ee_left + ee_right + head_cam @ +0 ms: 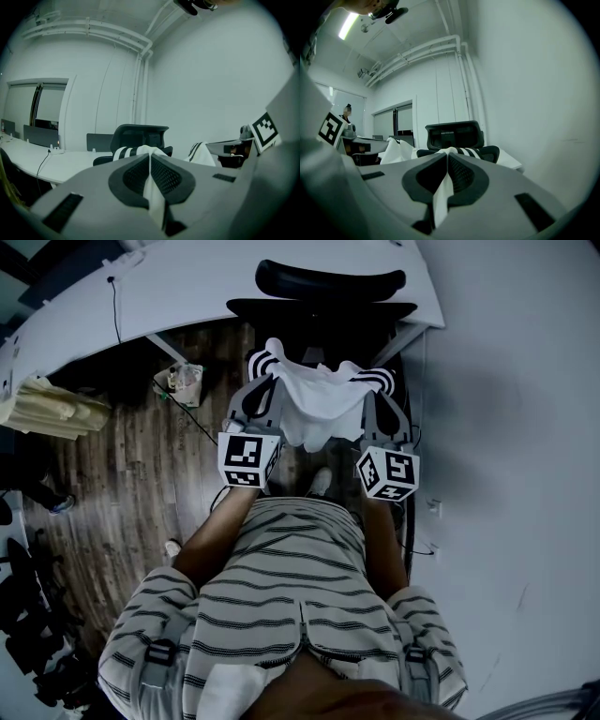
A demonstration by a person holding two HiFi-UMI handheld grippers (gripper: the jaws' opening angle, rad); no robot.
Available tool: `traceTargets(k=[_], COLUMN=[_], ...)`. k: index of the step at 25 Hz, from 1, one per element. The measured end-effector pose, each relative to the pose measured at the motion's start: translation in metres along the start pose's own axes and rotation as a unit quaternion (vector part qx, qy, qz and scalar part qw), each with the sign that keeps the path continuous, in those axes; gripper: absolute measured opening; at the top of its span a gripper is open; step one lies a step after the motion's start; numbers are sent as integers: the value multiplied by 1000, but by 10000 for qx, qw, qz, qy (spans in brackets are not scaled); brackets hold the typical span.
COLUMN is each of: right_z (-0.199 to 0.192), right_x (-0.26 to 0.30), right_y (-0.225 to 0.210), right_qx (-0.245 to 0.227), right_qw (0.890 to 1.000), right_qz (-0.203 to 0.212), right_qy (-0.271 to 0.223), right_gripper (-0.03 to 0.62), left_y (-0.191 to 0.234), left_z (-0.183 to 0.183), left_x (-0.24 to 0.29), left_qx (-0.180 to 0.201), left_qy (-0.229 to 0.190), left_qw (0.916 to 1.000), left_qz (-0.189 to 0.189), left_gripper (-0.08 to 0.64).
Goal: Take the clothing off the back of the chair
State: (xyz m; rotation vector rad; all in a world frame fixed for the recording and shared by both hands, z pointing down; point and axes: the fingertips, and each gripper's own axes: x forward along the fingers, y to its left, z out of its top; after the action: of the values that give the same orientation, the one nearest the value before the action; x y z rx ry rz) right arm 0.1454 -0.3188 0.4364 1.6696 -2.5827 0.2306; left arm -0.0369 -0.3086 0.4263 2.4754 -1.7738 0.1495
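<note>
In the head view a white garment (319, 407) with black-striped cuffs hangs stretched between my two grippers, just in front of the black office chair (323, 296) and off its back. My left gripper (266, 382) is shut on the garment's left edge. My right gripper (371, 392) is shut on its right edge. In the left gripper view white cloth (152, 187) is pinched between the closed jaws of the left gripper (150, 157), with the chair (140, 136) beyond. The right gripper view shows the same: the right gripper (447, 159) clamps a fold of cloth (440, 197), with the chair (454, 133) ahead.
A white curved desk (187, 287) runs behind and to the left of the chair. A grey wall (506, 427) stands close on the right. On the wood floor (122, 484) lie a cable and a small bin (185, 382). My shoe (321, 482) shows below the garment.
</note>
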Motion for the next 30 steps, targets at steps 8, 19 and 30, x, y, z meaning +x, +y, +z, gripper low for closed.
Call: traceTargets(k=[8, 19, 30], right_z=[-6, -21, -31], right_x=[-1, -2, 2], right_y=[5, 10, 12], right_qx=[-30, -40, -54], right_qw=[10000, 10000, 9998], right_qz=[-9, 4, 23], right_qy=[-5, 61, 182], right_gripper=[25, 25, 25], left_y=[0, -1, 0], left_z=[-8, -21, -35], left_x=[-4, -6, -4], left_qx=[38, 78, 66], left_qy=[11, -10, 74], left_qw=[10000, 10000, 9999], left_qz=[24, 30, 64], left_gripper=[29, 29, 29])
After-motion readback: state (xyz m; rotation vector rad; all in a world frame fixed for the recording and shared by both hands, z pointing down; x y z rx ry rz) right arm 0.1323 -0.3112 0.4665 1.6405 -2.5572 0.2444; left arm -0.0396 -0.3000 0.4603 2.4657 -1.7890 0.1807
